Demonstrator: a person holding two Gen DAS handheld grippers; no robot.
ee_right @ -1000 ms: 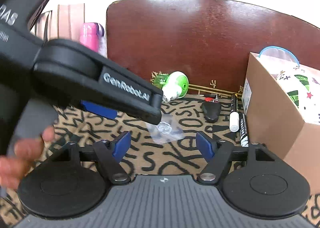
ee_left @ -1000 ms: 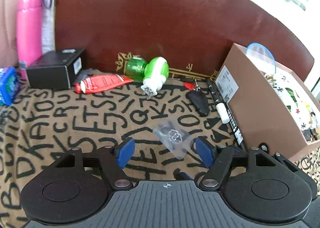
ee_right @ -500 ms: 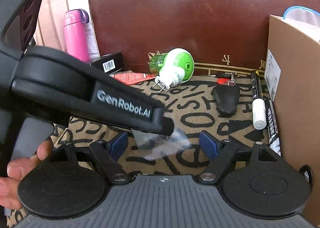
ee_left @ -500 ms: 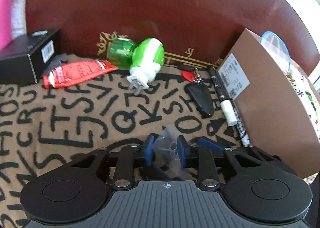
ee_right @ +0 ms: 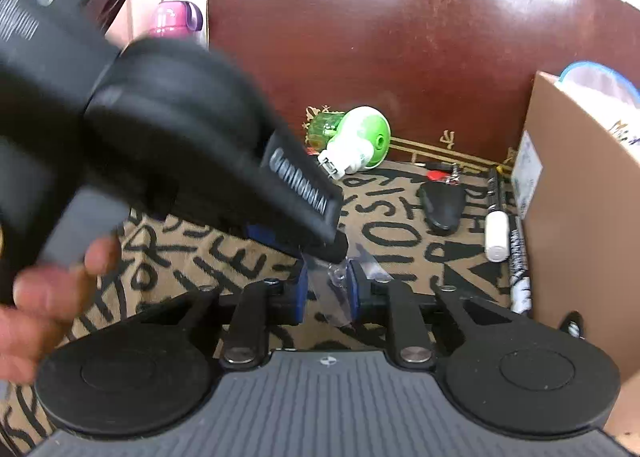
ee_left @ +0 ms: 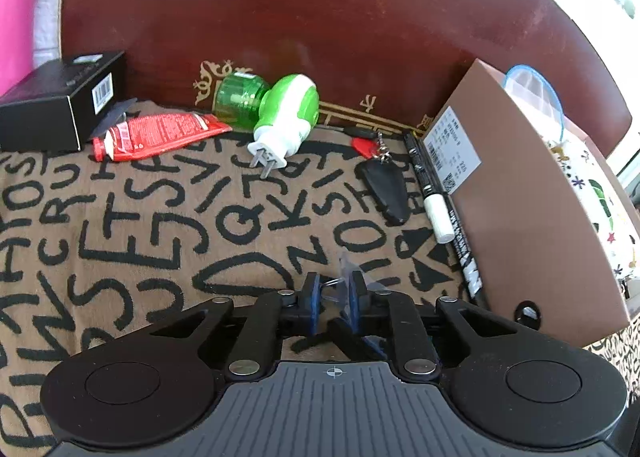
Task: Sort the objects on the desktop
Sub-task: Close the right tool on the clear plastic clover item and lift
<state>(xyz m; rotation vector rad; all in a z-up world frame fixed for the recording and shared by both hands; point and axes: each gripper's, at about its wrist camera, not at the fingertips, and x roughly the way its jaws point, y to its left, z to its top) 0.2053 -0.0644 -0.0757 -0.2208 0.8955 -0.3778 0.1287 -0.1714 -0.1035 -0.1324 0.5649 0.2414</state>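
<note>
Clear packet [ee_left: 347,271] between left gripper [ee_left: 334,295] pads (pinched)

Both wrist cameras sit low and close over the letter-print cloth [ee_left: 132,225], looking obliquely down toward the dark red board [ee_left: 320,25]. Both share the green plug-in vaporizer [ee_right: 352,143], the marker pens [ee_right: 497,231] and the cardboard box [ee_left: 520,209].

both tongs [ee_left: 334,297] closed onto clear packet [ee_right: 340,277]
</note>
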